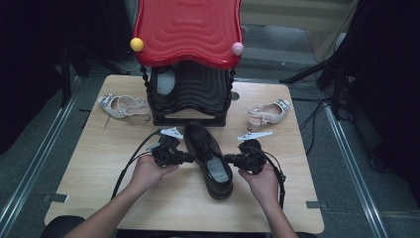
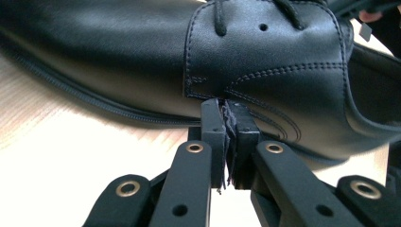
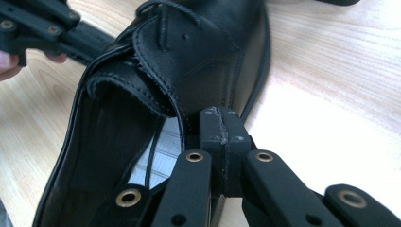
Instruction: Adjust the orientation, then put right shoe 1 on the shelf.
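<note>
High view showed a black leather lace-up dress shoe [image 1: 208, 158] lying on the light wooden table [image 1: 99, 168], toe pointing toward the red-roofed black toy shoe rack [image 1: 188, 59] at the far edge and heel toward the person. The left gripper [image 1: 190, 157] met the shoe's side from the left, and the right gripper [image 1: 229, 158] met it from the right, each held in a hand [image 1: 148, 173] coming from the near edge.

Left gripper view had the two black jaws pressed together, with only a thin frayed dark strip between the pads, their tips touching the shoe's [image 2: 265, 61] stitched side panel just above the sole. Whether that strip belonged to the shoe or to the pads, I could not tell.

Right gripper view showed its jaws closed flat against each other, their tips right beside the rim of the shoe's [image 3: 189, 61] opening near the tongue; nothing was visibly pinched between them.

A white strappy sandal [image 1: 121, 105] lay left of the rack, and a second white sandal [image 1: 269, 113] lay to its right, both well apart from the black shoe.
</note>
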Motion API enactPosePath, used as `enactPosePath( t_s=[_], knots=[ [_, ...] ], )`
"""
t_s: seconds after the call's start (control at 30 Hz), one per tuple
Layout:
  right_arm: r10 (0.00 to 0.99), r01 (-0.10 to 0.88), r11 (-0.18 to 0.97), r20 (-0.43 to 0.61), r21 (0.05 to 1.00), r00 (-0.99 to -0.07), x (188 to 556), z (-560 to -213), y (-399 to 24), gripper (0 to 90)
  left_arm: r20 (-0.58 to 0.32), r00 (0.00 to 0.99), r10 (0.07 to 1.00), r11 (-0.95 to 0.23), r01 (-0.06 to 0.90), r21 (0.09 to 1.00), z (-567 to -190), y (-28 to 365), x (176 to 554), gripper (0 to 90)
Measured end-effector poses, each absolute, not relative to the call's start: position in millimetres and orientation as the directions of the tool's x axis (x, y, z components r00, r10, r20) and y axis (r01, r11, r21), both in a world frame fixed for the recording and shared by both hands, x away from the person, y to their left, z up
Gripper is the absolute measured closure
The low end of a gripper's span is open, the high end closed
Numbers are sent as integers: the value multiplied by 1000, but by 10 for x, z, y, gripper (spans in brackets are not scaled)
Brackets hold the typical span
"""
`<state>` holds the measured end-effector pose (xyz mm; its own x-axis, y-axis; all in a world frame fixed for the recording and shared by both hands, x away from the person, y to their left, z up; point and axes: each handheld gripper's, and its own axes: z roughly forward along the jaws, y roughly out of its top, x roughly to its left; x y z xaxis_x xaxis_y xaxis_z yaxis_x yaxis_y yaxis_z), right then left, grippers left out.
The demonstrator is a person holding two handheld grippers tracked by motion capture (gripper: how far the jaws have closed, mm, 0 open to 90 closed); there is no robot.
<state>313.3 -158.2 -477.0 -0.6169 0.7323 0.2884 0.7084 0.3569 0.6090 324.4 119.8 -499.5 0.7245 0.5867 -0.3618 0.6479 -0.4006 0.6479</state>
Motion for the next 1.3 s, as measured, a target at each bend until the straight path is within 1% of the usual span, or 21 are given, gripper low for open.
enactPosePath(
  t_s=[0.27, 0.37, 0.5, 0.6, 0.63, 0.7, 0.8, 0.83, 0.93, 1.0, 1.03, 1.1, 1.3],
  knots=[
    [731, 716, 347, 304, 606, -611, 3036, -4779, -1551, 900, -371, 721, 585, -396, 653, 646, -4998, 1192, 3331, 882],
    [730, 716, 338, 310, 610, -609, 3043, -4790, -1577, 875, -372, 724, 580, -395, 650, 649, -5005, 1180, 3343, 877],
    [731, 724, 331, 320, 606, -602, 3046, -4789, -1586, 871, -374, 722, 582, -395, 653, 646, -5003, 1191, 3366, 863],
    [737, 724, 329, 314, 606, -598, 3052, -4765, -1608, 841, -384, 718, 581, -392, 660, 640, -4978, 1232, 3381, 814],
    [734, 727, 318, 328, 608, -595, 3052, -4744, -1625, 827, -391, 717, 577, -391, 663, 639, -4964, 1251, 3385, 787],
    [728, 727, 302, 343, 616, -593, 3035, -4683, -1651, 808, -387, 720, 576, -392, 659, 642, -4913, 1289, 3382, 765],
    [725, 726, 296, 349, 621, -594, 2981, -4588, -1657, 755, -388, 723, 572, -401, 659, 637, -4817, 1338, 3375, 682],
    [725, 724, 294, 349, 624, -594, 2961, -4559, -1652, 750, -392, 724, 568, -403, 660, 634, -4787, 1356, 3373, 666],
    [717, 725, 298, 356, 621, -599, 2913, -4494, -1610, 734, -394, 734, 553, -394, 647, 653, -4689, 1427, 3365, 673],
    [711, 731, 304, 365, 611, -601, 2896, -4475, -1574, 718, -393, 739, 546, -389, 640, 663, -4637, 1464, 3366, 723],
    [706, 736, 308, 374, 602, -601, 2888, -4469, -1544, 717, -385, 746, 544, -394, 632, 667, -4615, 1481, 3367, 769],
    [701, 739, 318, 378, 594, -605, 2875, -4470, -1490, 702, -373, 754, 540, -397, 619, 677, -4566, 1511, 3370, 810],
    [687, 740, 343, 383, 578, -618, 2864, -4482, -1370, 681, -362, 766, 530, -398, 603, 691, -4413, 1576, 3384, 844]
  ],
)
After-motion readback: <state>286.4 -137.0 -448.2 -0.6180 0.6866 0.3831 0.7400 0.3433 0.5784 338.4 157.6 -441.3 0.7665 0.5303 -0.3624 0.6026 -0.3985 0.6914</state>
